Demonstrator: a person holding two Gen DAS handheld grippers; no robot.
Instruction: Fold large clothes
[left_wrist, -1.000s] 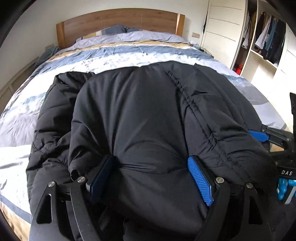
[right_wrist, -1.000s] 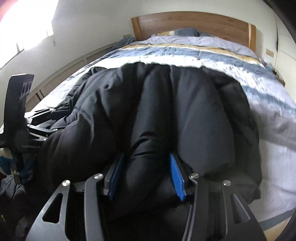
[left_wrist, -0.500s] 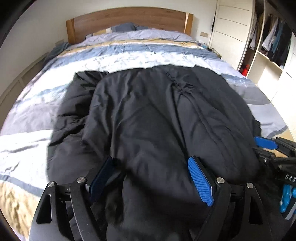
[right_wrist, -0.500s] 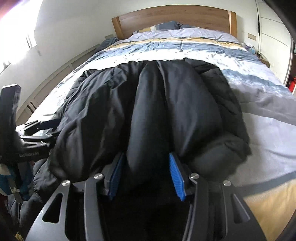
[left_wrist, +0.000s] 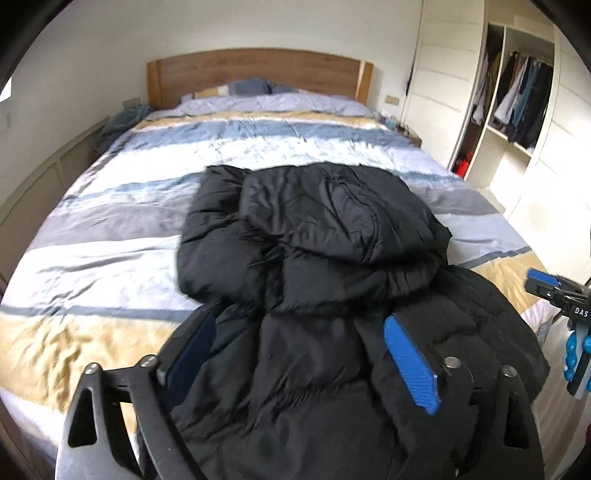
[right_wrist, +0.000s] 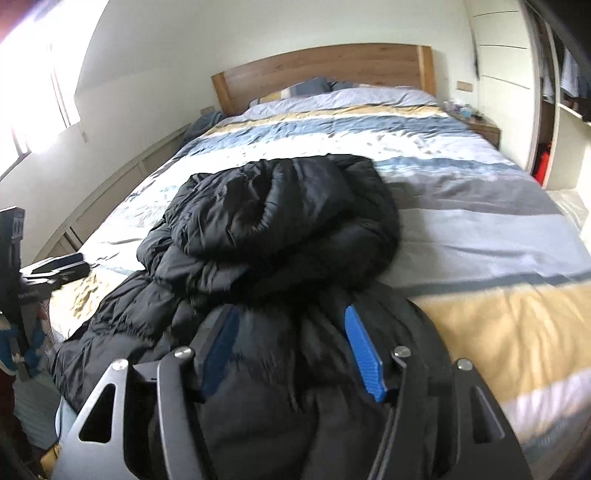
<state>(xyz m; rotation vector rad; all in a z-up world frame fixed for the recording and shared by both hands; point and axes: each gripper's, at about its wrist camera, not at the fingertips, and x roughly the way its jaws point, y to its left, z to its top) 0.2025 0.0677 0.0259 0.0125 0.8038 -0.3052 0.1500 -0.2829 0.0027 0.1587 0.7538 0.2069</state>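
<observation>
A black puffer jacket (left_wrist: 314, 229) lies folded over itself on the striped bed (left_wrist: 110, 236), its near part reaching toward me. In the left wrist view my left gripper (left_wrist: 295, 325) straddles that near part; its jaws are opening wide and the blue pads (left_wrist: 410, 365) stand off the fabric. In the right wrist view the jacket (right_wrist: 266, 221) bulges in a heap, and my right gripper (right_wrist: 291, 314) has its jaws opening around the dark fabric, pad faces showing. Each gripper also appears at the edge of the other's view.
The bed's wooden headboard (left_wrist: 258, 70) and pillows are at the far end. An open wardrobe (left_wrist: 517, 96) with hanging clothes stands to the right, a nightstand (right_wrist: 484, 129) beside the bed, a bright window (right_wrist: 33, 110) on the left wall.
Both grippers have pulled back and risen from the jacket, which now looks smaller and farther. Their jaws, earlier pinching the fabric, have spread apart, and the jacket's folded-over part has settled on the bed.
</observation>
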